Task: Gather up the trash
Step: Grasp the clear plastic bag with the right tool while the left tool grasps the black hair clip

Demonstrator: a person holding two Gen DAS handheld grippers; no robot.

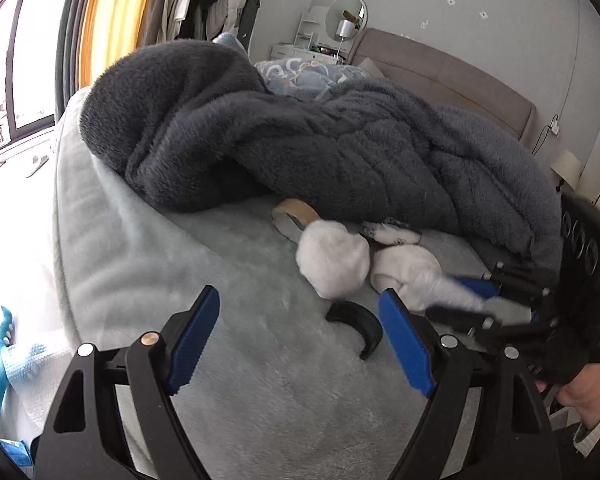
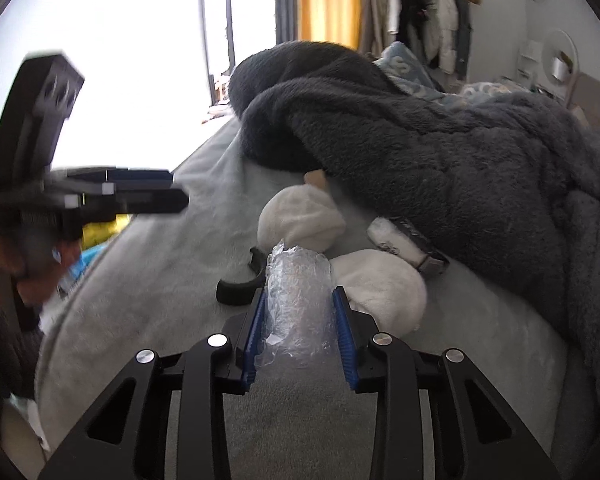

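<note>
Both pads of the right gripper pinch crumpled clear plastic wrap; left gripper stands spread, empty.

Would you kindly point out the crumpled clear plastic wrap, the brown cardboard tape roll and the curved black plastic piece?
Crumpled clear plastic wrap (image 2: 298, 300): right wrist view, middle of the wad.
Brown cardboard tape roll (image 1: 305, 213): left wrist view, upper rim.
Curved black plastic piece (image 1: 358, 320): left wrist view, its arch.

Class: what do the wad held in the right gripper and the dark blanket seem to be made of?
Wad in the right gripper: probably thin clear plastic film; it looks glossy, crinkled and see-through. Dark blanket: likely plush fleece, matte with a fuzzy nap.
</note>
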